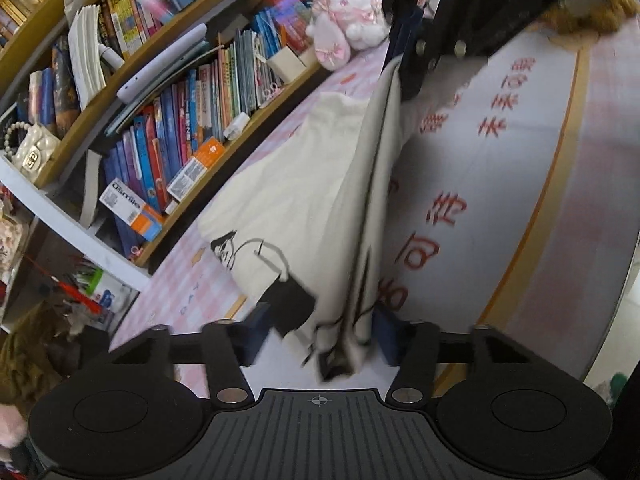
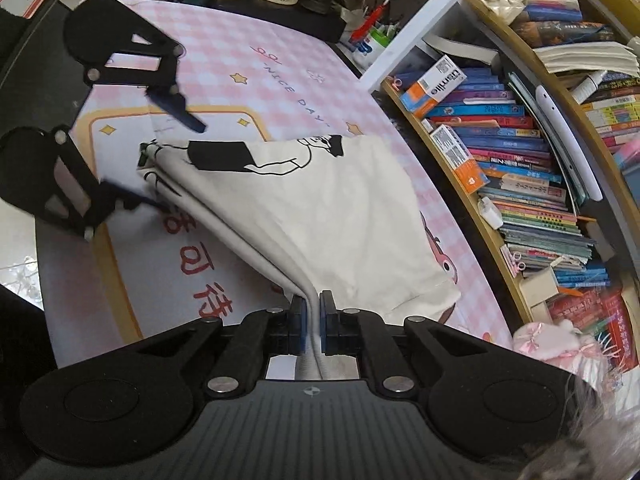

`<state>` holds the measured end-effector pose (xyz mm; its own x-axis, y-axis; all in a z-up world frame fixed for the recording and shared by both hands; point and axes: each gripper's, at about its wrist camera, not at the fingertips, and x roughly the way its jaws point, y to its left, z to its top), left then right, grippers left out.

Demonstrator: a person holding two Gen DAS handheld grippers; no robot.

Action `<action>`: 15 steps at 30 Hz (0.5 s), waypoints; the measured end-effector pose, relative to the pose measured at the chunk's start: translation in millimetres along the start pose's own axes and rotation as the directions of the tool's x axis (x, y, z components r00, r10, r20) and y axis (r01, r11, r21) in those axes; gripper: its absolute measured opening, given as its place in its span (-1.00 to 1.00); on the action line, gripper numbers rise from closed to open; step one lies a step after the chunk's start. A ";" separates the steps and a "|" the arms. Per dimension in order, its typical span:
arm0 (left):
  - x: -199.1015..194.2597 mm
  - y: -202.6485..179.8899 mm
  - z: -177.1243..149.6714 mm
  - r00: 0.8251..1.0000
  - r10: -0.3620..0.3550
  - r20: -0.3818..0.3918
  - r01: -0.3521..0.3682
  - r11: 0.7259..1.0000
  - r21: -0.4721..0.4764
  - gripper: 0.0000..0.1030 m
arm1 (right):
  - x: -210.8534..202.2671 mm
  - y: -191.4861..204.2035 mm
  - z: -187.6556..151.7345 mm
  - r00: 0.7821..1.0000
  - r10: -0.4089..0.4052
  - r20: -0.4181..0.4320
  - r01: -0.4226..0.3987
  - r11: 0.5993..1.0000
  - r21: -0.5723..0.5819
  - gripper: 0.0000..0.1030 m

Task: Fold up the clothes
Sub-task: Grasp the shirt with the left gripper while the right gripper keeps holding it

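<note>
While our right gripper [image 2: 313,322] pinches the cream shirt [image 2: 320,216] edge, our left gripper [image 1: 320,338] gapes around the far corner; one-sided tension may skew the fold.

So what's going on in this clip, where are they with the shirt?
A person with a handheld gripper in each hand is folding a cream T-shirt with a black line drawing, on a pink checked cloth beside a bookshelf. The right gripper is clamped on one end of a raised fold. The left gripper is open around the other end, where the cloth looks blurred, apparently in motion. The rest of the shirt drapes down onto the cloth, so the fold is not finished.
</note>
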<state>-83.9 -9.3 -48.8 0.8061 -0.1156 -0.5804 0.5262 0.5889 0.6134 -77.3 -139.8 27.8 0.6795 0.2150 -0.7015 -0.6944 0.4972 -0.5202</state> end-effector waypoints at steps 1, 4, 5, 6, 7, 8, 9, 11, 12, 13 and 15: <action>0.3 0.3 -1.8 1.000 0.001 -0.004 -0.001 1.000 0.006 -0.22 | 0.8 1.5 -2.6 1.000 0.000 -0.004 0.000 1.000 -0.005 -0.88; -1.5 0.0 -0.8 1.000 -0.016 0.010 0.015 0.999 0.030 -0.58 | 3.1 5.9 -10.4 1.000 -0.001 -0.018 0.000 1.000 -0.020 -0.88; -2.0 -0.1 -0.5 1.000 -0.021 0.014 0.021 0.999 0.038 -0.67 | 3.9 7.3 -13.0 1.000 -0.001 -0.022 0.001 1.000 -0.025 -0.88; -2.6 -0.3 -0.1 0.999 -0.027 0.019 0.026 0.999 0.046 -0.71 | 4.6 8.8 -15.6 1.000 -0.001 -0.027 0.001 1.000 -0.029 -0.88; -3.2 -0.4 0.2 0.999 -0.033 0.024 0.032 0.998 0.054 -0.73 | 5.4 10.2 -18.2 1.000 -0.002 -0.031 0.001 0.999 -0.034 -0.88; -3.8 -0.5 0.5 0.999 -0.039 0.028 0.037 0.997 0.062 -0.74 | 6.2 11.7 -20.8 0.999 -0.002 -0.035 0.001 0.999 -0.039 -0.81; -4.7 0.6 1.0 0.999 -0.039 0.030 0.037 0.998 0.060 -0.74 | 6.9 13.2 -23.5 0.999 -0.002 -0.040 0.001 0.999 -0.044 -0.65; -6.6 2.7 1.8 0.999 -0.038 0.034 0.036 0.998 0.057 -0.73 | 8.5 16.1 -28.7 0.999 -0.003 -0.049 0.000 0.999 -0.054 -0.44; -7.6 3.7 2.3 0.999 -0.038 0.036 0.036 0.998 0.055 -0.72 | 9.2 17.6 -31.3 0.999 -0.004 -0.053 0.000 0.998 -0.059 -0.47; -6.5 3.5 2.5 0.999 -0.039 0.032 0.037 0.998 0.057 -0.62 | 10.0 19.0 -33.9 0.998 -0.004 -0.058 0.000 0.998 -0.064 -0.53; -3.9 2.4 2.7 0.999 -0.049 0.020 0.048 0.997 0.064 -0.61 | 11.6 21.9 -39.1 0.998 -0.005 -0.066 0.000 0.997 -0.074 -0.72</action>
<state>-85.1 -9.6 -43.6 0.7846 -0.1608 -0.5988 0.5804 0.5302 0.6181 -93.9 -159.3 -10.8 0.6657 0.1563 -0.7297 -0.7099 0.4340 -0.5547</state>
